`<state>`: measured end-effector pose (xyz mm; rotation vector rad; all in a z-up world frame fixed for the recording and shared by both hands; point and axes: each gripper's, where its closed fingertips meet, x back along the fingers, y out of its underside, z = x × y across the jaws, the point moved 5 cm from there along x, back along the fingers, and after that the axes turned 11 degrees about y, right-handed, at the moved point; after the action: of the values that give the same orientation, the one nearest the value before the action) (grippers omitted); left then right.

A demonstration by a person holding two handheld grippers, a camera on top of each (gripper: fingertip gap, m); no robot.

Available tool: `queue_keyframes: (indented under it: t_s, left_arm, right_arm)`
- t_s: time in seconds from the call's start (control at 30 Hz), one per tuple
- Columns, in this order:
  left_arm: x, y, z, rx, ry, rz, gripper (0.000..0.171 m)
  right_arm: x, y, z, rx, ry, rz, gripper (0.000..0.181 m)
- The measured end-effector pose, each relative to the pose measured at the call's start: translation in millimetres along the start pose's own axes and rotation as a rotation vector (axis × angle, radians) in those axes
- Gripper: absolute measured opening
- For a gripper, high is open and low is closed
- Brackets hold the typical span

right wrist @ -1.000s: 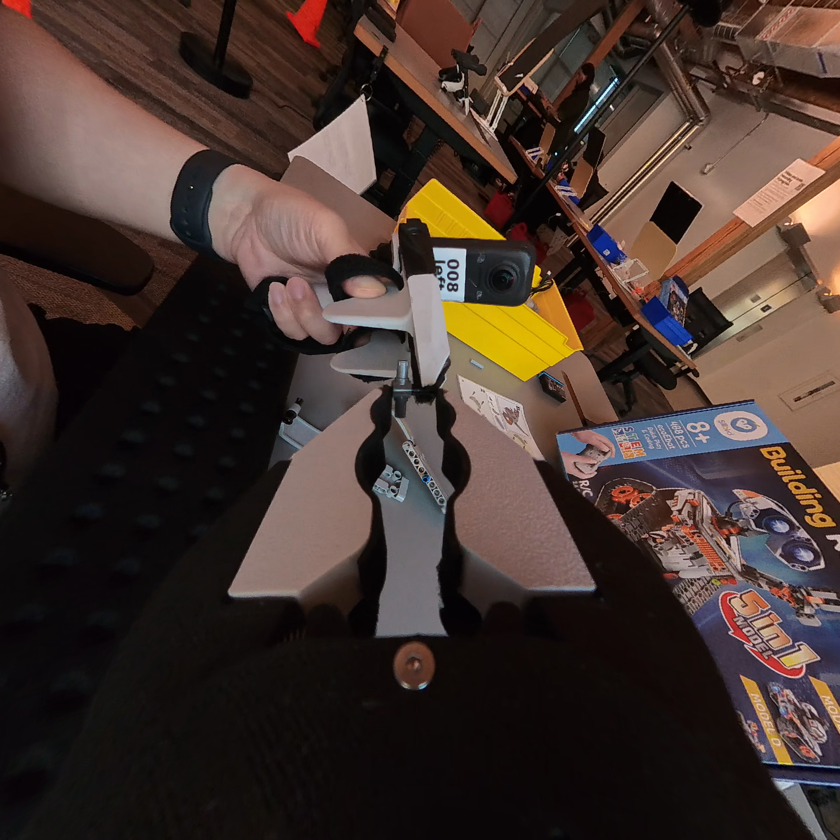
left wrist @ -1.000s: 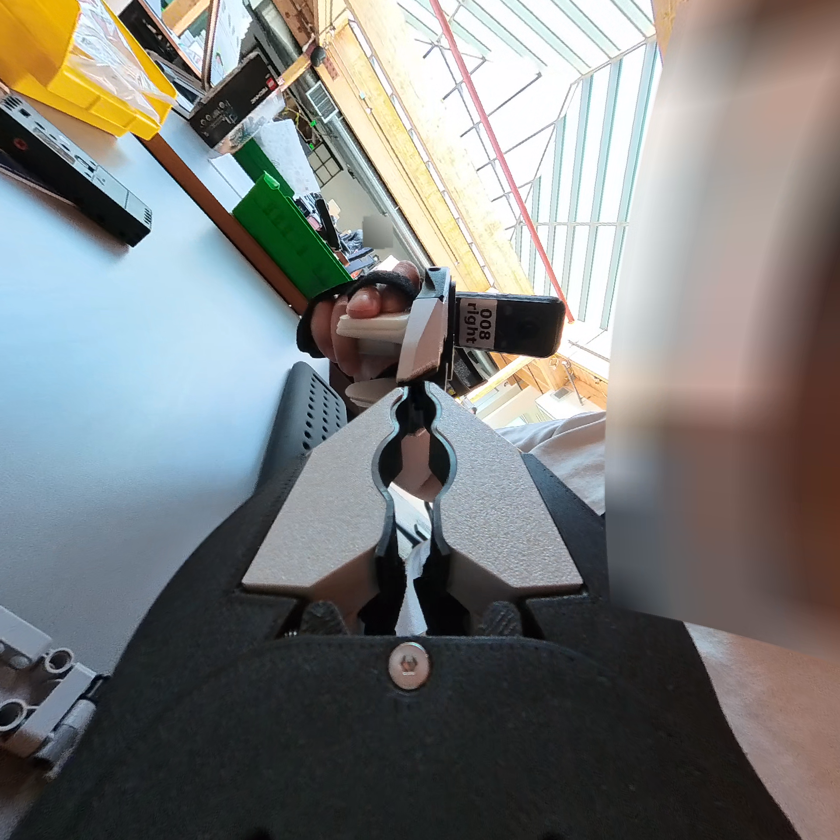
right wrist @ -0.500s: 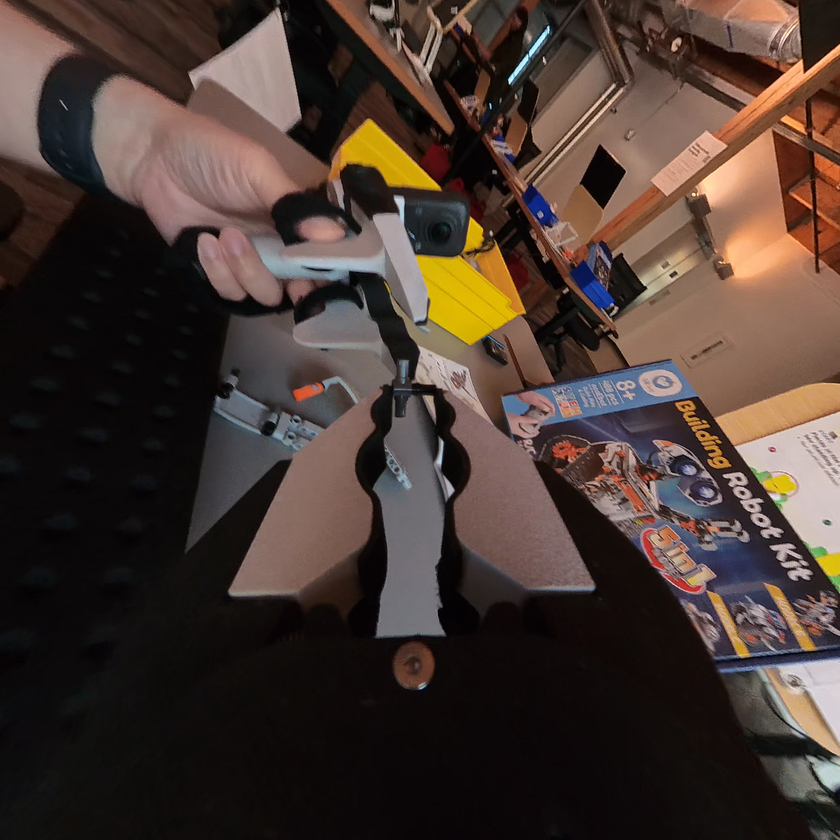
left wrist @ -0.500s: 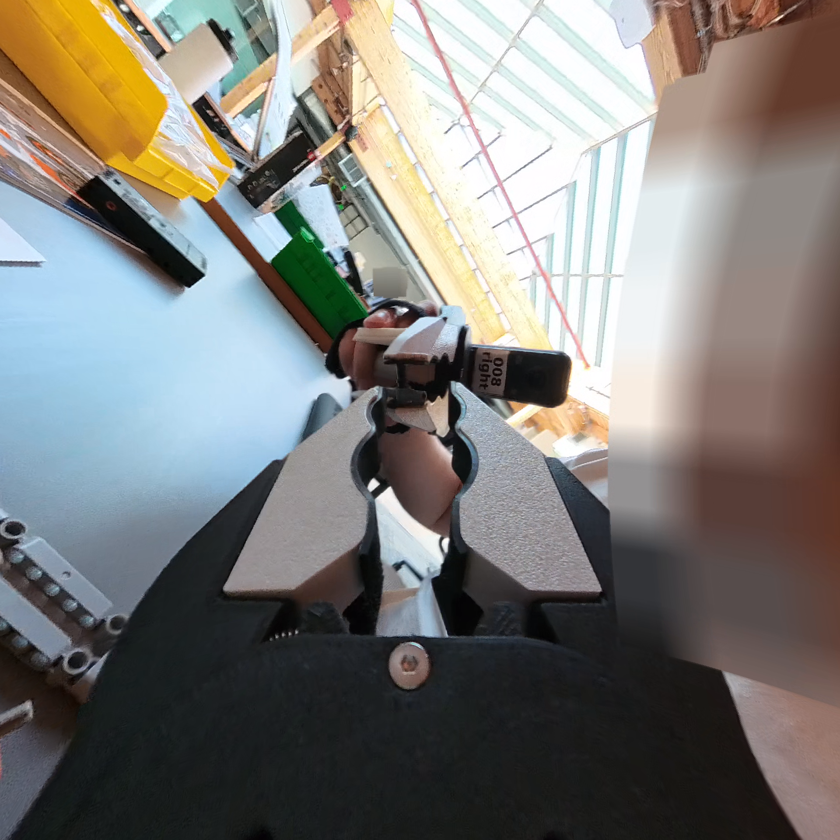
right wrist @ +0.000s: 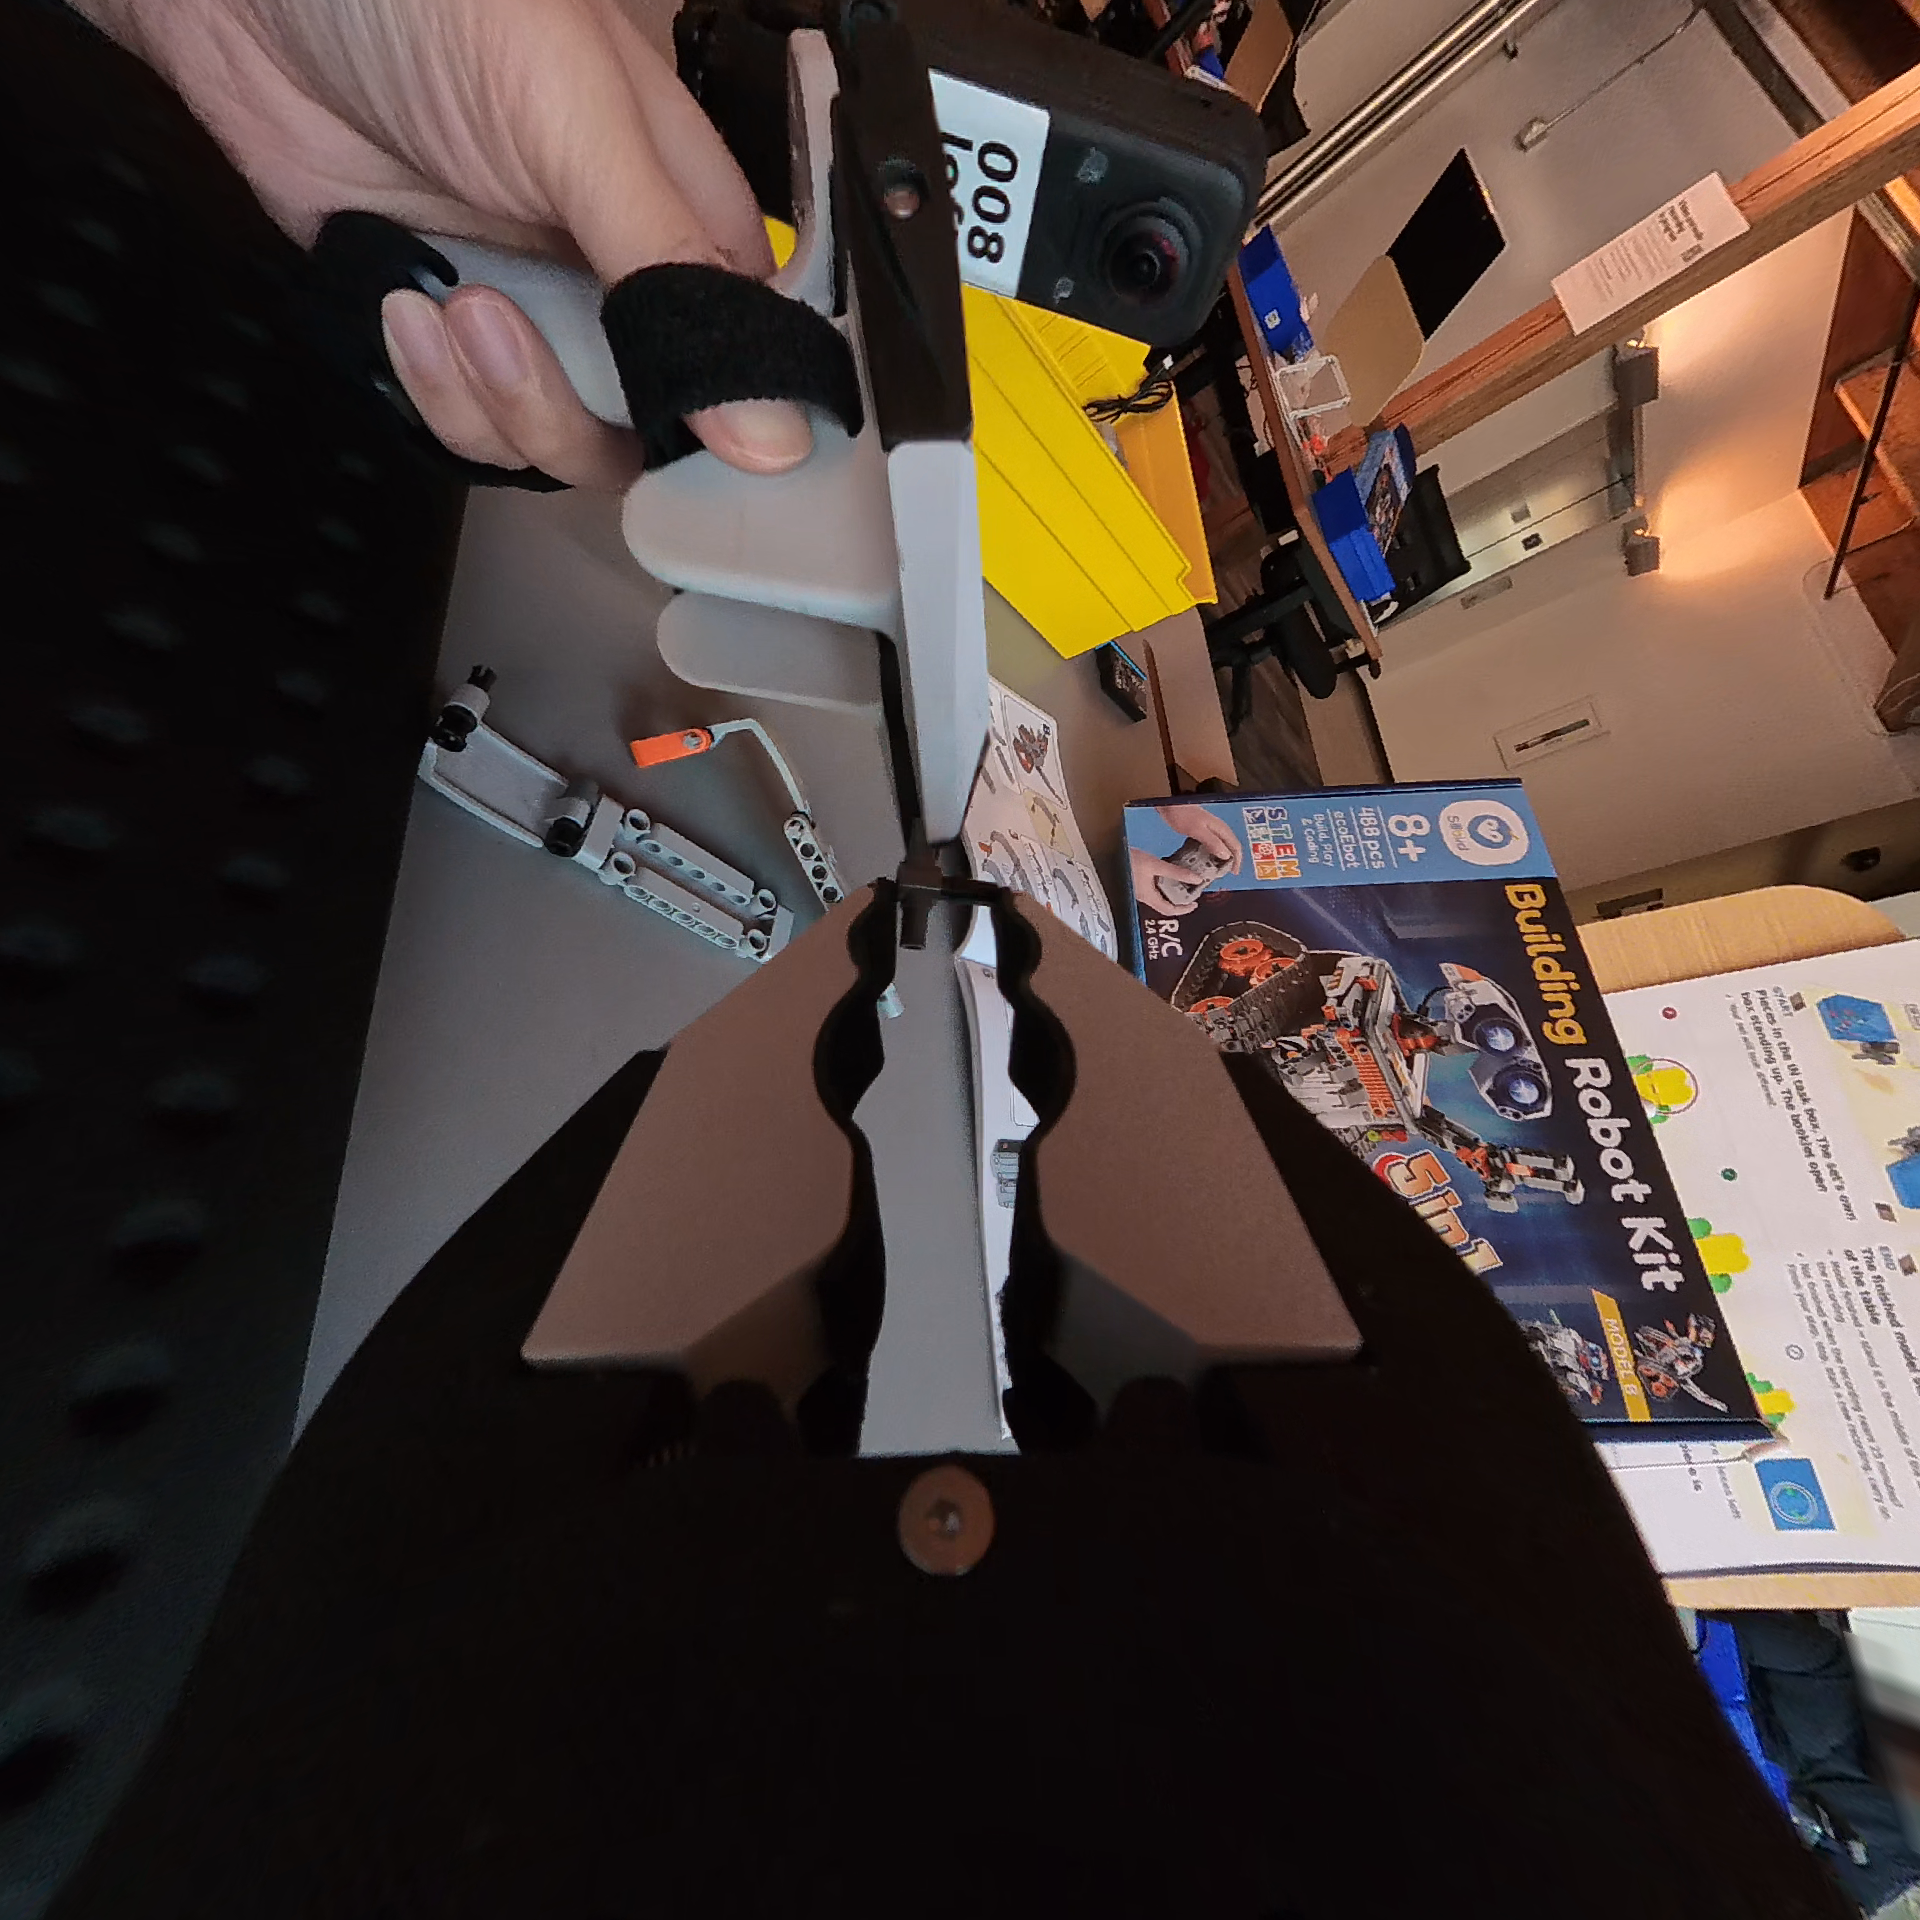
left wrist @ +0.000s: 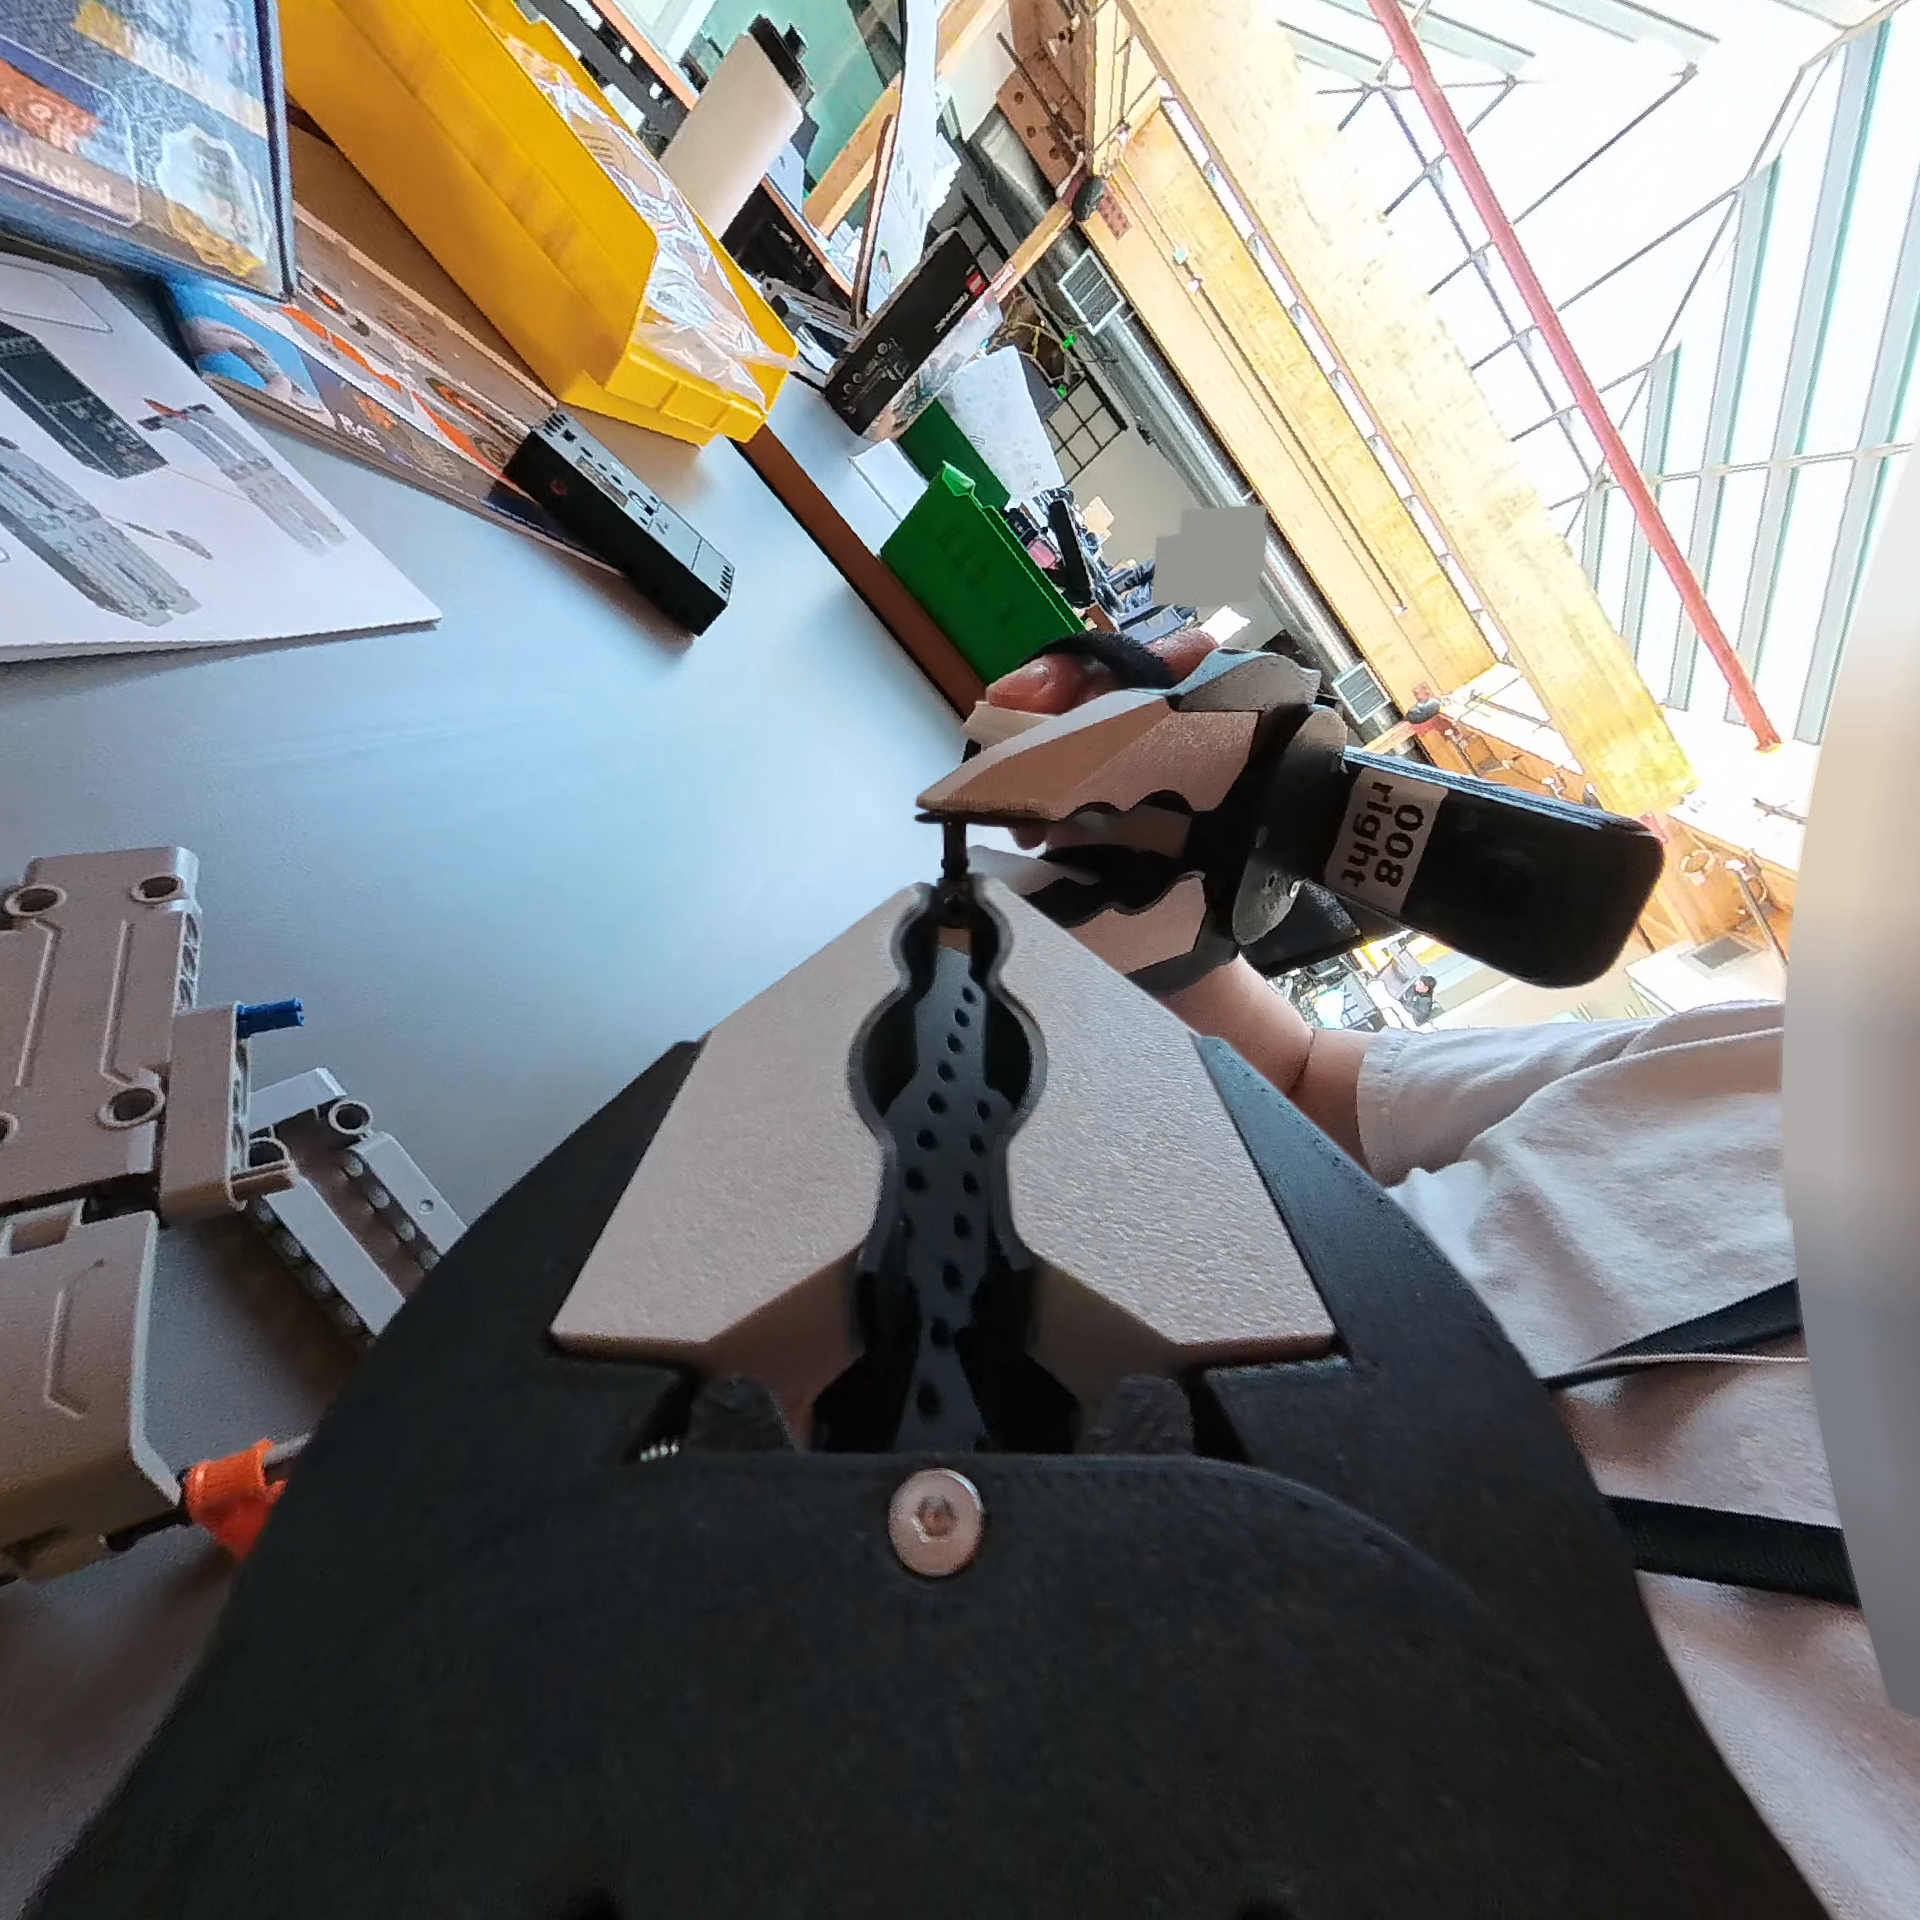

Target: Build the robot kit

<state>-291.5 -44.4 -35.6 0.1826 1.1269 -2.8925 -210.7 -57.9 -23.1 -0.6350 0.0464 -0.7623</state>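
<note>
Tongs left (left wrist: pixel 951 902) and right (right wrist: pixel 940 899) both clamped on one small dark pin (left wrist: pixel 950 860)

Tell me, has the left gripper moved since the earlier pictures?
Yes. In the right wrist view the left gripper now looms far larger against the yellow bin: it has come nearer, towards the right gripper.

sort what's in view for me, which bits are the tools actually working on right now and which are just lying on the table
In hand:
- left tool
- right tool
- small dark pin, pinched where both tools' tips meet

Lying about:
- grey beam assembly
- orange-tipped cable
- yellow bin
- kit box
- instruction sheet
- black module
</note>
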Motion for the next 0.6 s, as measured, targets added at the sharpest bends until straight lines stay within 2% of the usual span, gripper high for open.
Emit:
queue_keyframes:
  t_s: [0.1,0.3,0.6]
  left_arm:
    - [-1.2,0.3,-0.7,-0.014,-0.008,-0.014,0.002]
    - [-3.9,0.8,2.5,-0.015,0.005,-0.031,0.002]
    - [-5.7,0.0,5.4,0.000,0.012,-0.017,0.001]
  right_arm:
    - [0.0,1.5,-0.6,-0.003,-0.004,-0.004,0.018]
    - [0.6,-2.1,0.6,-0.130,-0.011,0.047,0.020]
    - [2.2,-2.3,2.4,-0.149,-0.021,0.044,0.016]
